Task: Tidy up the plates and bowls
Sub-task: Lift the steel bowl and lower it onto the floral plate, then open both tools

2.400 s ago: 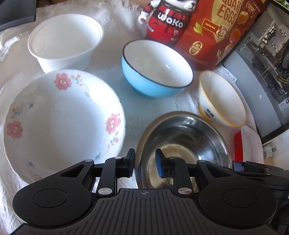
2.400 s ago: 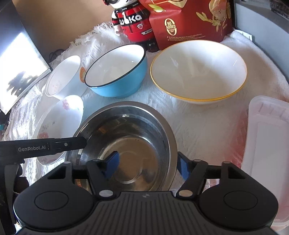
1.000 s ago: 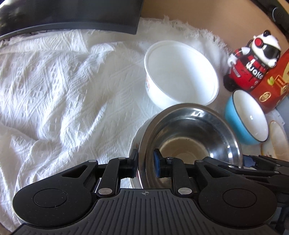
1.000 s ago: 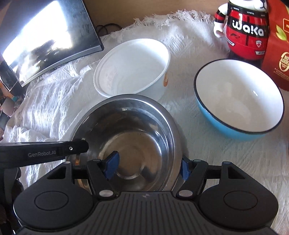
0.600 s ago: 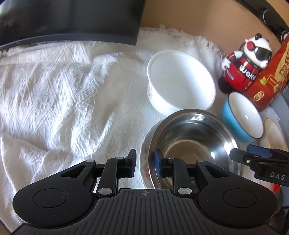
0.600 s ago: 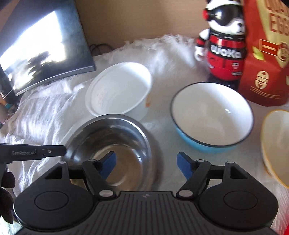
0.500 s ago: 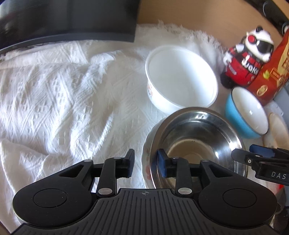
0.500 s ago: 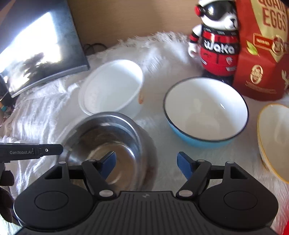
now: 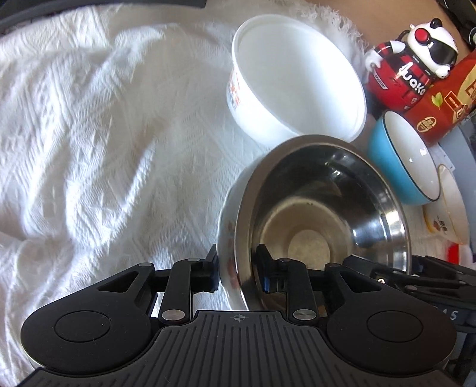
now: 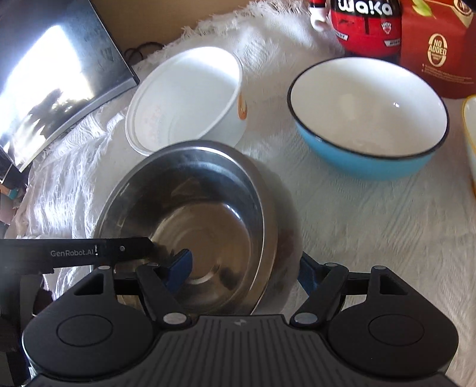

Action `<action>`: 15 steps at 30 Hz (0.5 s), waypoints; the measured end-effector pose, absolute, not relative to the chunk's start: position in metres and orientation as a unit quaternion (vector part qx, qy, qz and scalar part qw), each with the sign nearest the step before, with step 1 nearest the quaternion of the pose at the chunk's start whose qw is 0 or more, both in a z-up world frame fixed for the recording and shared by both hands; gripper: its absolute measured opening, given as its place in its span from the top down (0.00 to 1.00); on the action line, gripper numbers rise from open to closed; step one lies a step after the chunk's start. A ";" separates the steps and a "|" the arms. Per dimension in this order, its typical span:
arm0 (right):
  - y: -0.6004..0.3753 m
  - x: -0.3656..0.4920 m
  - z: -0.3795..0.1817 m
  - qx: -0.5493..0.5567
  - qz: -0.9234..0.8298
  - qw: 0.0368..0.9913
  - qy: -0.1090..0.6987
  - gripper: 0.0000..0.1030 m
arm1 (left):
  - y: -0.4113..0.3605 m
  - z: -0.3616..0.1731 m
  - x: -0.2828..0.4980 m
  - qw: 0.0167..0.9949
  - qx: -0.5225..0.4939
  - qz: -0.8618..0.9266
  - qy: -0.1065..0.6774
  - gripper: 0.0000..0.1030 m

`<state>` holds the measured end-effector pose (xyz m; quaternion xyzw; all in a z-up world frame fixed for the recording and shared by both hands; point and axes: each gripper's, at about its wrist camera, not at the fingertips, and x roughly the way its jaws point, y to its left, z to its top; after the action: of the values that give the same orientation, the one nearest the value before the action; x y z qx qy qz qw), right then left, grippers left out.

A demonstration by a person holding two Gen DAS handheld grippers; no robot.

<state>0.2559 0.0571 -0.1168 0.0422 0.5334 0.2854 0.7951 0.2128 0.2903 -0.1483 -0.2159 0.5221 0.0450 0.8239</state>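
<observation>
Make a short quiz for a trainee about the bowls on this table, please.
1. True or false: the steel bowl sits nested inside the floral bowl.
2. Which bowl has a thin black line around its rim?
A. the blue bowl
B. the plain white tub
C. the steel bowl
3. Fill in: the word in white letters on the red toy figure reads ____.

Key: 1 true; 2 A; 3 waka.
</observation>
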 end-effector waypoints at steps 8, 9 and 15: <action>0.061 0.240 -0.112 0.061 0.284 0.776 0.559 0.26 | 0.305 -0.133 0.186 0.816 -0.216 0.066 0.532 0.74; 0.063 0.235 -0.112 0.061 0.289 0.772 0.563 0.26 | 0.308 -0.132 0.181 0.815 -0.218 0.072 0.532 0.74; 0.078 0.209 -0.108 0.046 0.316 0.758 0.568 0.24 | 0.314 -0.124 0.167 0.817 -0.207 0.099 0.528 0.74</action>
<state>0.2091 0.0779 -0.1076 0.0459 0.5682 0.3163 0.7583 0.1668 0.3141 -0.1237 -0.2074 0.5285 0.0988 0.8173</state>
